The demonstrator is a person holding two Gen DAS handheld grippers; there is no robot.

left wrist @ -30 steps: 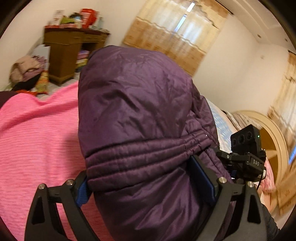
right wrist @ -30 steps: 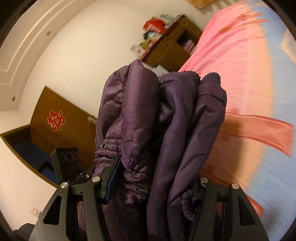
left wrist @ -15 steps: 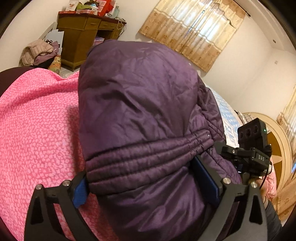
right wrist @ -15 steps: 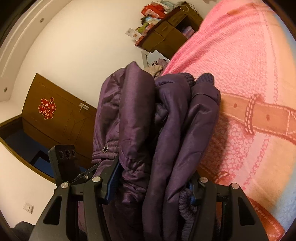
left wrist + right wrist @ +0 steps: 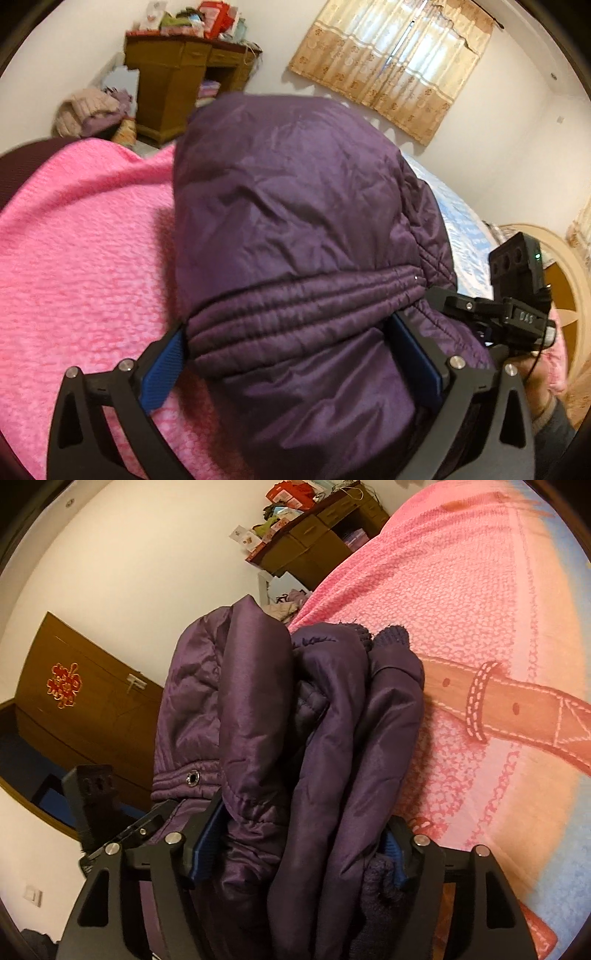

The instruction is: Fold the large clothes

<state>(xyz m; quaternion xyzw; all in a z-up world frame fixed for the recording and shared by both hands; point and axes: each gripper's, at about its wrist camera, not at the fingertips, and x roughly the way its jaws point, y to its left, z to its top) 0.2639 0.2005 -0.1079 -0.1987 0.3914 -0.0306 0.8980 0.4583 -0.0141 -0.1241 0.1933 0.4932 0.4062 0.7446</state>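
Observation:
A folded purple padded jacket (image 5: 295, 229) fills the middle of the left wrist view. My left gripper (image 5: 291, 347) is shut on its thick bundle, blue pads pressed on both sides. In the right wrist view the same jacket (image 5: 295, 731) shows as several stacked folds with knit cuffs at the top. My right gripper (image 5: 299, 842) is shut on those folds. The jacket is held above the pink blanket (image 5: 74, 258), which also shows in the right wrist view (image 5: 461, 609). The right gripper's body (image 5: 517, 295) shows at the right of the left wrist view.
A wooden desk (image 5: 177, 74) with clutter on top stands at the far wall, with a pile of clothes (image 5: 92, 110) beside it. Curtains (image 5: 399, 62) cover the window. A brown wardrobe (image 5: 81, 701) is at the left of the right wrist view.
Both grippers moved with the jacket over the blanket; the views swung, so the desk and the blanket's belt pattern shifted in frame. Both grips stayed the same.

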